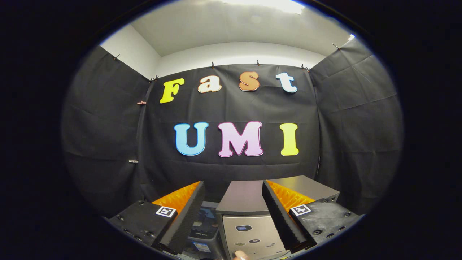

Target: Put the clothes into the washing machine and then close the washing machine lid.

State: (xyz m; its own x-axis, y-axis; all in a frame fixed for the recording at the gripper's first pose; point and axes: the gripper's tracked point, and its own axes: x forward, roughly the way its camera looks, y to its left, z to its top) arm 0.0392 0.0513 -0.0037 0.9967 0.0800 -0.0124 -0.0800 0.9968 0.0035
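Note:
A small grey washing machine (244, 198) stands just ahead of my gripper (232, 184), low against the black cloth wall. Its flat grey top lies level, and its pale control panel (249, 235) with a few buttons faces me between the fingers. My gripper is open, the two fingers spread wide with nothing between them; the right finger crosses in front of the machine's right part. A person's fingertip (240, 255) shows at the panel's lower edge.
A dark container (204, 224) with labels sits to the left of the machine, partly behind my left finger. Black cloth walls close the booth at the back and on both sides.

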